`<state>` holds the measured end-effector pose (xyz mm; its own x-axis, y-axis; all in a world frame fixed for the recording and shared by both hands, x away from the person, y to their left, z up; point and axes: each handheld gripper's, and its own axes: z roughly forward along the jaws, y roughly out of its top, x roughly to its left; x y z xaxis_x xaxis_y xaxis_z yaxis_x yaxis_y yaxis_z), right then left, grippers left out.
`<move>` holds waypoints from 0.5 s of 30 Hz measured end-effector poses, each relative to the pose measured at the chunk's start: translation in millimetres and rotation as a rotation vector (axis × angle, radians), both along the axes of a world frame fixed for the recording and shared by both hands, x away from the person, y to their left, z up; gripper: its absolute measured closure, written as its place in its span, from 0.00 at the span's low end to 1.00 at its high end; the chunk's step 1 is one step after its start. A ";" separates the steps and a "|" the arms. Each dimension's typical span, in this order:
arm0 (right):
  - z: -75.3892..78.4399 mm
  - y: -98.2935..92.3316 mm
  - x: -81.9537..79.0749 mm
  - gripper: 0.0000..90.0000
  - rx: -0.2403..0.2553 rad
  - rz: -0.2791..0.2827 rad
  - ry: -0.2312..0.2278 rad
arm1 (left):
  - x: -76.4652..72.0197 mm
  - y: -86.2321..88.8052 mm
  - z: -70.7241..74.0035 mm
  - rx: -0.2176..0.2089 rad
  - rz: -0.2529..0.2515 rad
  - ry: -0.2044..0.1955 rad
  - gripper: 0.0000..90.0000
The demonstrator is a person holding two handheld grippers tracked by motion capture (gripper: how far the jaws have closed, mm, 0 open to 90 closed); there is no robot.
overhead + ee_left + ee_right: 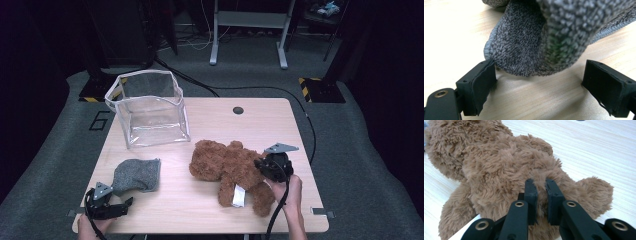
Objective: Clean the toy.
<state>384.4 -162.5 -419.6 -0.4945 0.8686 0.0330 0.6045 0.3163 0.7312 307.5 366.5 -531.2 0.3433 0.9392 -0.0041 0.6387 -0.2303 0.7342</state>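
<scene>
At table's right edge, right gripper (541,185) clamped on a tuft of the brown teddy bear (227,167), which lies mid-table; soft, light, fur may slip, so grab a limb. Left gripper (537,82) jaws apart before grey knit cloth (136,175). Bear's face hidden

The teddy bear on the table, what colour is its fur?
The teddy bear has shaggy reddish-brown fur all over, best seen in the right gripper view.
</scene>
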 end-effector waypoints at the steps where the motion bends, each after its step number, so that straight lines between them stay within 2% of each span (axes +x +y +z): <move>1: 0.2 0.5 -0.3 0.90 0.004 -0.006 0.002 | 0.5 0.0 0.1 0.001 -0.001 0.001 0.12; 6: 1.6 0.1 0.2 0.91 0.008 0.001 0.000 | 2.0 0.2 1.6 0.008 -0.007 0.015 0.12; 8: 1.9 -0.4 0.2 0.91 0.000 0.007 0.001 | 1.6 1.1 3.8 0.003 -0.008 0.036 0.12; 11: 2.5 0.7 0.2 0.91 0.011 -0.002 0.010 | 0.4 1.8 6.9 -0.006 -0.010 0.037 0.12; 15: 3.2 0.9 0.5 0.91 0.018 0.002 0.006 | -3.2 1.8 18.2 0.001 -0.013 0.011 0.12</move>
<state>384.9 -161.6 -416.4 -0.4956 0.8670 0.0511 0.6081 0.3044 0.7331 304.3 368.3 -513.0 0.3552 0.9348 -0.0068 0.6434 -0.2392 0.7272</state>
